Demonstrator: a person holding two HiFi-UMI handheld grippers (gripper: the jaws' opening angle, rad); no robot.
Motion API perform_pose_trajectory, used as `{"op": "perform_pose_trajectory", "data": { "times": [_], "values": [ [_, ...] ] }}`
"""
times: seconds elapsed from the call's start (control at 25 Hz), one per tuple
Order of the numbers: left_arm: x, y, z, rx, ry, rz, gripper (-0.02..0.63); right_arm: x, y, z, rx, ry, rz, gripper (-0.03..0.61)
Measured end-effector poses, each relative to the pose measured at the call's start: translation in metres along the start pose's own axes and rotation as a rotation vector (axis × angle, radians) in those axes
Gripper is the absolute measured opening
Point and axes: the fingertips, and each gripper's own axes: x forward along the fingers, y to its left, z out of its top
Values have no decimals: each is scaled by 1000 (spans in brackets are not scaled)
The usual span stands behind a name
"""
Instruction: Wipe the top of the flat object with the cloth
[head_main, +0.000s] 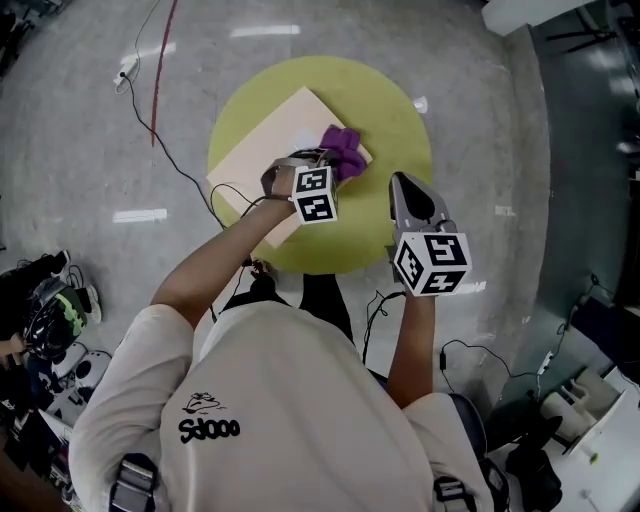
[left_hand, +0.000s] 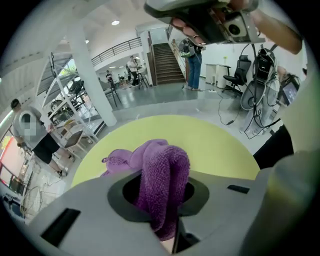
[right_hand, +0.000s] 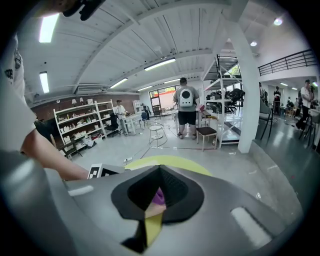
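A round yellow-green table carries a flat beige board. A purple cloth is bunched on the board's right corner. My left gripper is shut on the cloth, which bulges up between its jaws in the left gripper view, over the table top. My right gripper hangs over the table's right part, apart from the board, its jaws shut with nothing in them. In the right gripper view, a sliver of the cloth and the table show past the jaws.
Black cables and a red cord trail over the grey floor left of the table. Gear lies at the lower left. A white column, stairs, shelves and a standing person surround the spot.
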Motion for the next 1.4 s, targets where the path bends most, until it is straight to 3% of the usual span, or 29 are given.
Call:
{"op": "perform_pose_trajectory", "data": {
  "times": [0.36,0.52,0.68,0.84,1.16,1.4],
  "values": [
    [-45,72,-85,-281,55,177,64,2,21,7,-23,-1,41,9],
    [-65,86,-121,-310,109,267,64,0,28,7,-32,-4,51,9],
    [-76,90,-131,-350,128,309,64,-6,34,7,-32,-7,51,9],
    [-67,70,-119,-300,142,296,64,-17,34,7,-30,-16,34,9],
    [-46,-17,-58,-167,78,135,64,-46,33,-2,-1,-33,-7,9],
    [-41,-67,-33,-46,33,68,64,-55,38,-8,12,-26,-19,9]
  ]
}}
